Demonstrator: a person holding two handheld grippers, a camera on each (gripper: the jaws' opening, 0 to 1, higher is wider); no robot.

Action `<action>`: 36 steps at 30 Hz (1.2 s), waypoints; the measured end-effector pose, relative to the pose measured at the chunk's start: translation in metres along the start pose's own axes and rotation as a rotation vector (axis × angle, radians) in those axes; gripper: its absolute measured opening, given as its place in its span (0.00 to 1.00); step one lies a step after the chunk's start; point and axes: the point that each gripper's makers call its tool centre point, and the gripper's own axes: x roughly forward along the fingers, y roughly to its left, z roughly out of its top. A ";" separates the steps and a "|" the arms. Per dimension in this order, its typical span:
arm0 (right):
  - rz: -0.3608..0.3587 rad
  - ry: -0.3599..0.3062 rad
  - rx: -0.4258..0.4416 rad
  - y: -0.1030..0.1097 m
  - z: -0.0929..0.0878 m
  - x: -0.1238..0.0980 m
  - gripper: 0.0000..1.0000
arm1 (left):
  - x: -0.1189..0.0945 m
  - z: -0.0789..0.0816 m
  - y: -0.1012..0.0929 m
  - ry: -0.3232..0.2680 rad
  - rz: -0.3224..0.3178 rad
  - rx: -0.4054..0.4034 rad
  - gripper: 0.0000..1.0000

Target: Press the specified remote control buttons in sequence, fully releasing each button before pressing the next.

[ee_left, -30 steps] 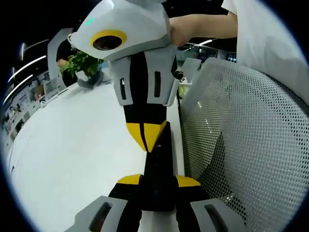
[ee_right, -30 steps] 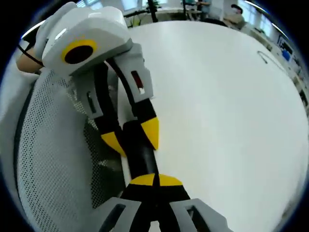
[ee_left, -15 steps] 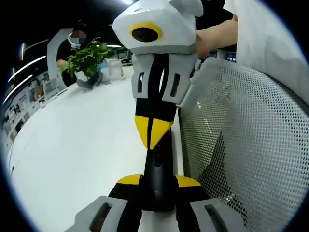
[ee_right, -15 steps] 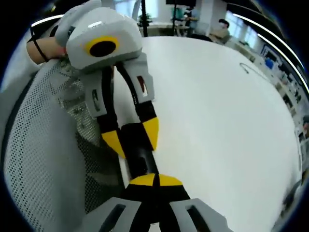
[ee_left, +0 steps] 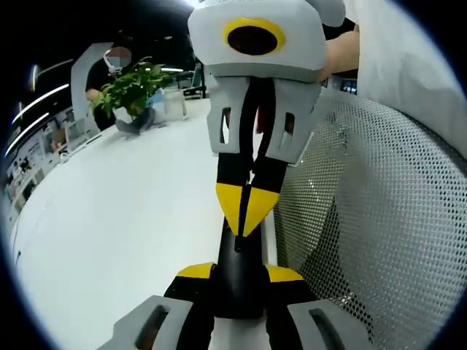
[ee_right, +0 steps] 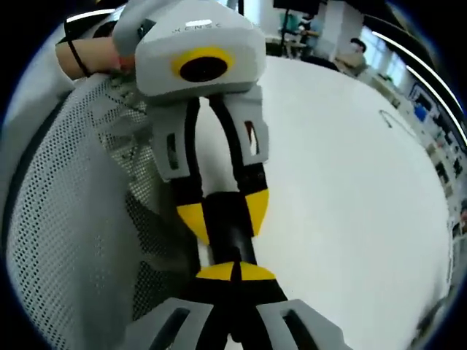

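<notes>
A black remote control sticks out forward from my left gripper, whose yellow-tipped jaws are shut on its sides. My right gripper comes down from above with its jaws shut, and its tip rests on the remote's top face. In the right gripper view my right gripper is shut at the bottom, its tip against the remote control. There the left gripper clamps the remote's far end. The buttons are too dark to make out.
A white table spreads to the left. A grey mesh chair back stands close on the right, seen also as the mesh chair back. A potted plant and a seated person are at the table's far end. A person's hand holds the left gripper.
My right gripper has swung more upright and its shut tip has slid along the remote toward the left gripper's jaws. The left gripper keeps its hold.
</notes>
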 end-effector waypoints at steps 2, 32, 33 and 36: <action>-0.004 -0.002 0.000 -0.002 0.000 0.001 0.00 | 0.000 0.000 0.000 -0.001 -0.001 -0.001 0.24; -0.068 0.033 -0.243 0.000 0.004 0.004 0.00 | 0.001 0.001 0.001 0.005 -0.001 0.007 0.24; -0.084 0.029 -0.253 0.000 0.004 0.005 0.00 | 0.001 0.001 0.001 0.006 0.000 0.008 0.24; -0.118 0.017 -0.255 0.000 0.004 0.004 0.00 | 0.001 0.001 0.001 0.007 0.001 0.009 0.24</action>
